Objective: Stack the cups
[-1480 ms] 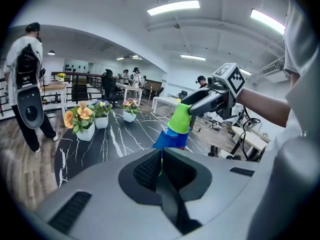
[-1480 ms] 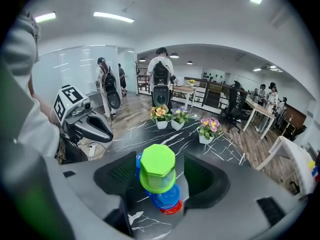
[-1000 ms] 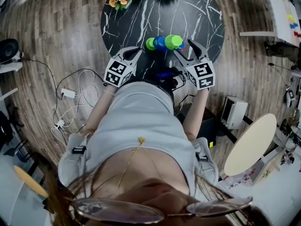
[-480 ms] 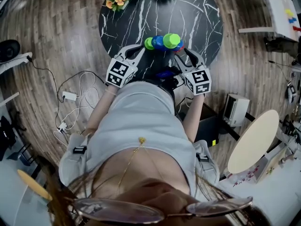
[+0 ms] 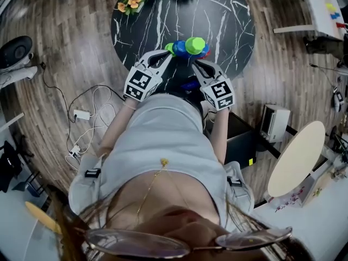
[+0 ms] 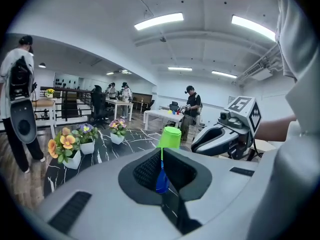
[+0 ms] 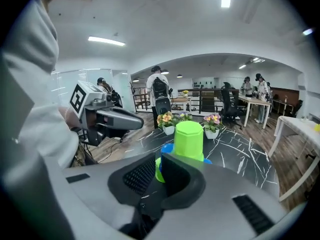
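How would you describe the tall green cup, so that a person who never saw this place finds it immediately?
Find the round black marble table with white veins; over its near edge is a small cluster of bright plastic cups. The green cup is the tallest there, upside down with a flat, many-sided top, while the blue cup and the smaller green cup beside it are lower.

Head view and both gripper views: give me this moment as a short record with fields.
surface: round black marble-look table
left gripper: shut on blue plastic cup
right gripper: jaws have just been closing, now pinching upturned lime-green plastic cup by its rim
also on table: potted flowers at far edge
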`<state>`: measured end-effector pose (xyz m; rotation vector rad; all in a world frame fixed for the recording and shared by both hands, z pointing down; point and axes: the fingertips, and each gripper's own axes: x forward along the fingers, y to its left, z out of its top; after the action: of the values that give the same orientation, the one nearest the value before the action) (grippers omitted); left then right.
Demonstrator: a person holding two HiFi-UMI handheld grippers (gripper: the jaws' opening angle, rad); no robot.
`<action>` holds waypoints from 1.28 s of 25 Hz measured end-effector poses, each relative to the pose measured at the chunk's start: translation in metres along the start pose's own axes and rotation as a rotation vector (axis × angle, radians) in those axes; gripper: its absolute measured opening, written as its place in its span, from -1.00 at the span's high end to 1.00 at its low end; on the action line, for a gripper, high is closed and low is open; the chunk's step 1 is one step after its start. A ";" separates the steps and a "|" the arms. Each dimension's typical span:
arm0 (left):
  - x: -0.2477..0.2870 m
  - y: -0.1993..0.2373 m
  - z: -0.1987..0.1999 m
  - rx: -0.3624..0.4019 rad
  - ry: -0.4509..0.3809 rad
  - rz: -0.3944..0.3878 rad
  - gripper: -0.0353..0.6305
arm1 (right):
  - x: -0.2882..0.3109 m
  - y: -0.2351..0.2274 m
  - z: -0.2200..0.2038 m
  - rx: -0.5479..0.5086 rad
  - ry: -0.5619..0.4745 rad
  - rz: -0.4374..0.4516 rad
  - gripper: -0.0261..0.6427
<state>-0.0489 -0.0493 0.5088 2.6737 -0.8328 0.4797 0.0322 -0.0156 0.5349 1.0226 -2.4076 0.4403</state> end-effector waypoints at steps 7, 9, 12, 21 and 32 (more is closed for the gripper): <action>0.004 -0.013 0.018 0.028 -0.042 -0.046 0.79 | -0.003 0.018 0.028 -0.003 -0.150 0.075 0.82; 0.004 -0.018 0.023 0.036 -0.050 -0.062 0.79 | -0.007 0.019 0.038 -0.008 -0.201 0.084 0.83; 0.002 -0.023 0.033 0.048 -0.070 -0.076 0.79 | -0.015 0.020 0.054 -0.023 -0.278 0.089 0.84; -0.010 -0.031 0.072 0.091 -0.159 -0.081 0.79 | -0.034 0.024 0.100 -0.087 -0.412 0.075 0.86; -0.031 -0.044 0.120 0.103 -0.293 -0.100 0.80 | -0.056 0.034 0.144 -0.118 -0.520 0.052 0.87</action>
<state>-0.0201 -0.0446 0.3802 2.9090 -0.7627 0.1093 -0.0027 -0.0276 0.3808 1.1298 -2.8780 0.0432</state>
